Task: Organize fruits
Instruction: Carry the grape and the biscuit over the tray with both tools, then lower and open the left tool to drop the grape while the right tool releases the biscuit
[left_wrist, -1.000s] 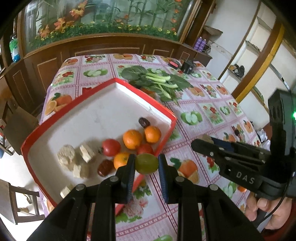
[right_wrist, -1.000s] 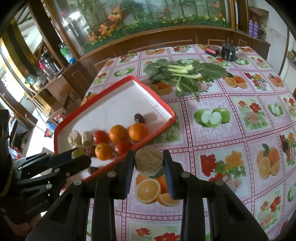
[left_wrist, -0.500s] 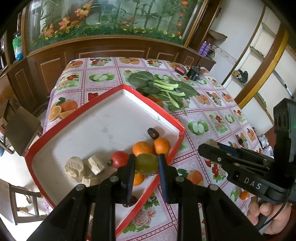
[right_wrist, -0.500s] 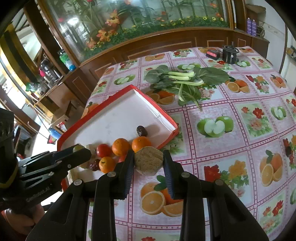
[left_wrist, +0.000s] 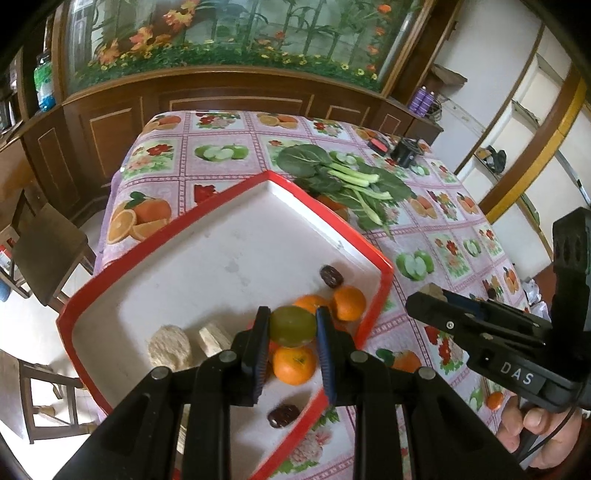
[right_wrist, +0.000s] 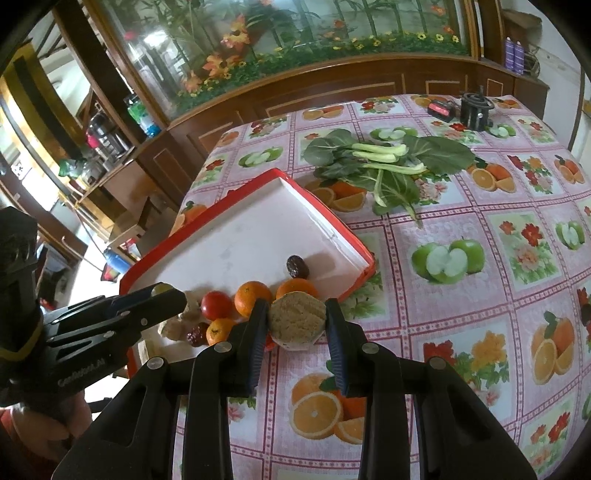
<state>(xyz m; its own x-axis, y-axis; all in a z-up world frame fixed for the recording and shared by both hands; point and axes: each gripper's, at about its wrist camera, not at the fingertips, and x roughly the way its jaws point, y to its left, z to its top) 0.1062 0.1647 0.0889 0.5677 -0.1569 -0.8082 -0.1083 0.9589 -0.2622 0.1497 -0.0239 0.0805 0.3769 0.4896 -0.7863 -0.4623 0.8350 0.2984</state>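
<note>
A red-rimmed white tray (left_wrist: 207, 258) (right_wrist: 251, 236) lies on the fruit-print tablecloth. Its near corner holds oranges (left_wrist: 349, 302) (right_wrist: 253, 293), a red tomato (right_wrist: 217, 304), dark dates (left_wrist: 331, 276) (right_wrist: 297, 266) and beige chunks (left_wrist: 170, 347). My left gripper (left_wrist: 291, 317) is shut on a round green fruit (left_wrist: 291, 328), hanging over the oranges. My right gripper (right_wrist: 295, 310) is shut on a beige crumbly round piece (right_wrist: 297, 321) at the tray's near rim. Each gripper shows in the other's view: the right gripper (left_wrist: 432, 295) and the left gripper (right_wrist: 166, 295).
Leafy greens (left_wrist: 347, 181) (right_wrist: 388, 162) lie beyond the tray. A black round object (right_wrist: 476, 109) and a small red item (right_wrist: 439, 109) sit at the far table edge. A wooden chair (left_wrist: 48, 251) stands left of the table. A hand (left_wrist: 535, 432) holds the right gripper.
Both grippers have moved forward with their loads. The green fruit went from the tray's near rim to over the oranges. The beige piece went from over the cloth to the tray's rim.
</note>
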